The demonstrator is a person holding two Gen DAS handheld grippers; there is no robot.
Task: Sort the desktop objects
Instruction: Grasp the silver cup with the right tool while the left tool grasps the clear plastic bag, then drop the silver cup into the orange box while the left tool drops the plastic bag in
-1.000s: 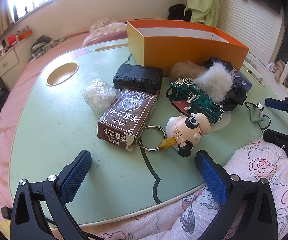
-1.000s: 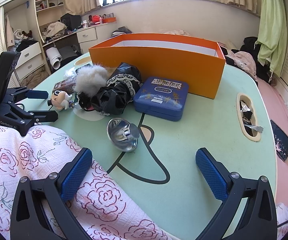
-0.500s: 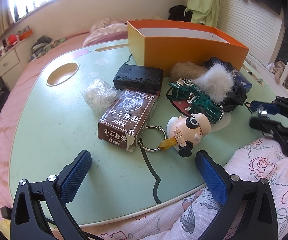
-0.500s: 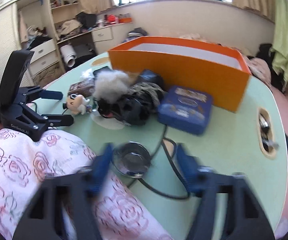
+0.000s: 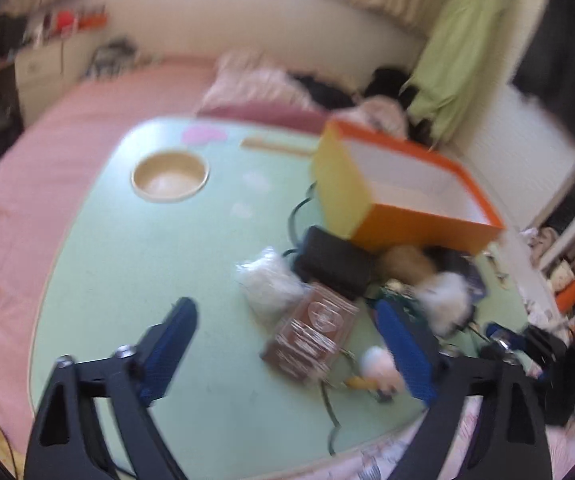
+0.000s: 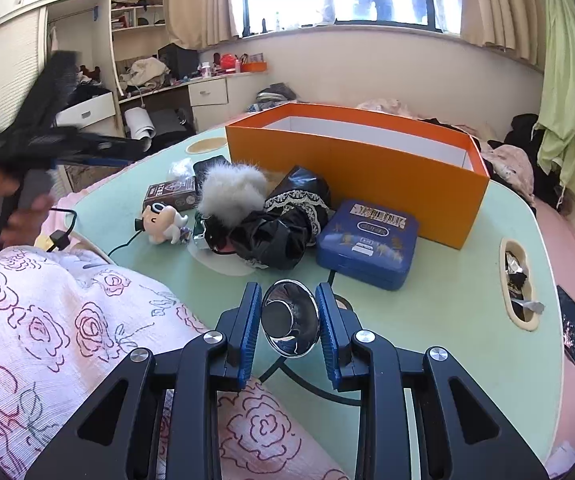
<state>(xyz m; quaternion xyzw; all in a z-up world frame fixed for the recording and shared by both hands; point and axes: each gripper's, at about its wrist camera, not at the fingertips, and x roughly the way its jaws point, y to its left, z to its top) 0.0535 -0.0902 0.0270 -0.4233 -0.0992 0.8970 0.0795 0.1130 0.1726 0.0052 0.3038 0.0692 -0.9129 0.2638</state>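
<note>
A shiny chrome funnel-shaped metal cup sits clamped between the blue-padded fingers of the right gripper, just above the pale green table. At its one o'clock lies a blue rectangular tin, with the open orange cardboard box beyond. The left gripper hangs wide open and empty over the table at ten o'clock.

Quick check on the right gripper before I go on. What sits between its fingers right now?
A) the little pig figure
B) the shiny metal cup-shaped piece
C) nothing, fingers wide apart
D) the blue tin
B: in the right wrist view the right gripper has its blue fingers closed against both sides of the shiny metal cup-shaped piece, while the blue tin and pig figure lie on the table.
</note>
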